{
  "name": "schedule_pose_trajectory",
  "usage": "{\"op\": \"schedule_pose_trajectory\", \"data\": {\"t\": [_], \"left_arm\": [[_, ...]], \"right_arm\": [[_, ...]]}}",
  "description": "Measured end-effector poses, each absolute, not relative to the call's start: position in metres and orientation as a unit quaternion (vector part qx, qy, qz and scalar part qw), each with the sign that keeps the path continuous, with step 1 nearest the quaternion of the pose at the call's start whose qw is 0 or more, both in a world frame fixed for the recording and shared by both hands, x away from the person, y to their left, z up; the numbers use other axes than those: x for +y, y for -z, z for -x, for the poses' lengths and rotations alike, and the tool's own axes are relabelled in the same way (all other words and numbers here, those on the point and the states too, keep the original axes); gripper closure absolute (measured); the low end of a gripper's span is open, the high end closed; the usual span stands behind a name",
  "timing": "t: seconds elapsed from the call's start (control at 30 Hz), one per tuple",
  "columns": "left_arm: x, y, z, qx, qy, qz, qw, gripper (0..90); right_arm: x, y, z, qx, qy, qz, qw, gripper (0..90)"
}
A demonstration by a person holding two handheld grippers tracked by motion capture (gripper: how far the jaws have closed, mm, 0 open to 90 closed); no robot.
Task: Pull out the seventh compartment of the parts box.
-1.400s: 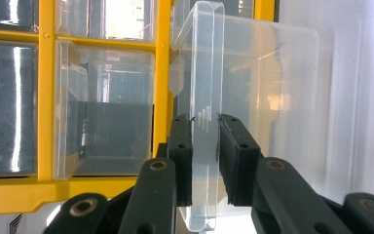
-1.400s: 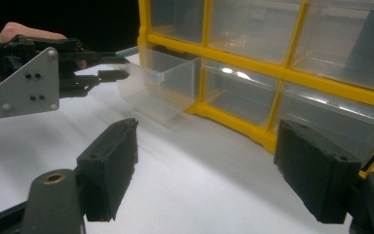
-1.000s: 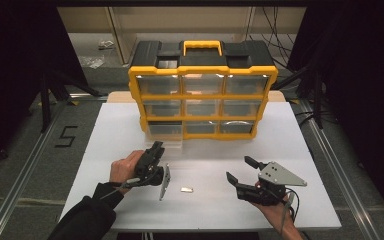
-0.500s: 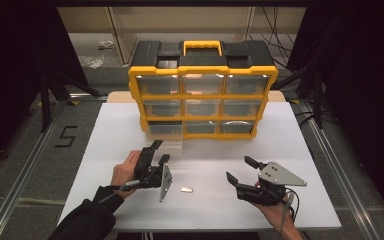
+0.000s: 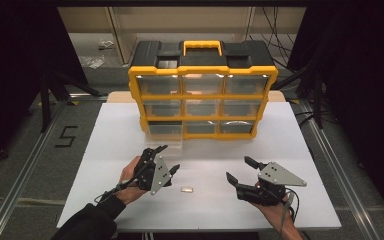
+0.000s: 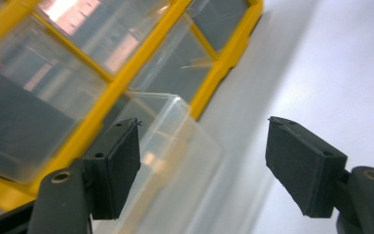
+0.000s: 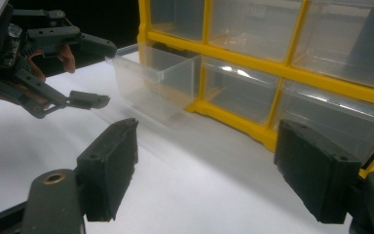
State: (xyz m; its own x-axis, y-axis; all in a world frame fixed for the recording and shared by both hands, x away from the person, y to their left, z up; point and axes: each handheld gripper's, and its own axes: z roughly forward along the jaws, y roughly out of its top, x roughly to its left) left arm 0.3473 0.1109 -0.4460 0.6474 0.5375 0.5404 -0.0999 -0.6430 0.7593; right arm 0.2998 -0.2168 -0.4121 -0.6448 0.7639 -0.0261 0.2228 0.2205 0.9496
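Note:
A yellow and black organiser [image 5: 202, 67] with clear drawers stands at the back of the white table [image 5: 115, 140]. Its bottom-left drawer [image 5: 166, 138] is pulled out. A small pale piece [image 5: 186, 189] lies on the table between my two grippers. My left gripper [image 5: 169, 158] hovers just left of that piece, pointing toward the pulled-out drawer [image 6: 175, 141]. Its jaws have just been opening and nothing is between them. My right gripper [image 5: 238, 168] rests open and empty at the front right. In the right gripper view the open drawer [image 7: 151, 78] and the left gripper [image 7: 100, 73] show ahead.
The organiser's black top carries a yellow handle [image 5: 201, 47]. Bare white table lies in front of the organiser and around both hands. The table's front edge runs just behind my wrists, and dark floor with metal rails [image 5: 25, 165] surrounds the table.
My left gripper has risen a little and its jaws have spread wider. The small pale piece stays where it lay. The right gripper has not moved.

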Motion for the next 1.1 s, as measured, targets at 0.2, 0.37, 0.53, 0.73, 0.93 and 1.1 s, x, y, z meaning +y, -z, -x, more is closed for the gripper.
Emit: {"op": "schedule_pose_trajectory", "data": {"t": [0.2, 0.37, 0.53, 0.73, 0.93, 1.1], "left_arm": [[0.115, 0.441, -0.353, 0.178, -0.308, -0.813, 0.461, 23.9], [0.115, 0.440, -0.352, 0.177, -0.269, -0.816, 0.479, 21.9], [0.115, 0.439, -0.352, 0.179, -0.253, -0.817, 0.486, 22.5], [0.112, 0.441, -0.353, 0.181, -0.245, -0.830, 0.468, 23.4], [0.108, 0.444, -0.354, 0.180, -0.226, -0.846, 0.448, 22.8], [0.105, 0.447, -0.354, 0.175, -0.208, -0.858, 0.435, 22.6]], "right_arm": [[-0.219, 0.412, -0.299, 0.737, -0.526, -0.337, 0.258, 25.0], [-0.219, 0.412, -0.298, 0.736, -0.527, -0.336, 0.259, 25.0], [-0.219, 0.412, -0.298, 0.737, -0.526, -0.337, 0.259, 25.0], [-0.219, 0.412, -0.298, 0.738, -0.524, -0.337, 0.259, 25.0], [-0.219, 0.412, -0.298, 0.738, -0.523, -0.338, 0.258, 25.0], [-0.219, 0.413, -0.298, 0.738, -0.523, -0.339, 0.257, 25.0]]}}
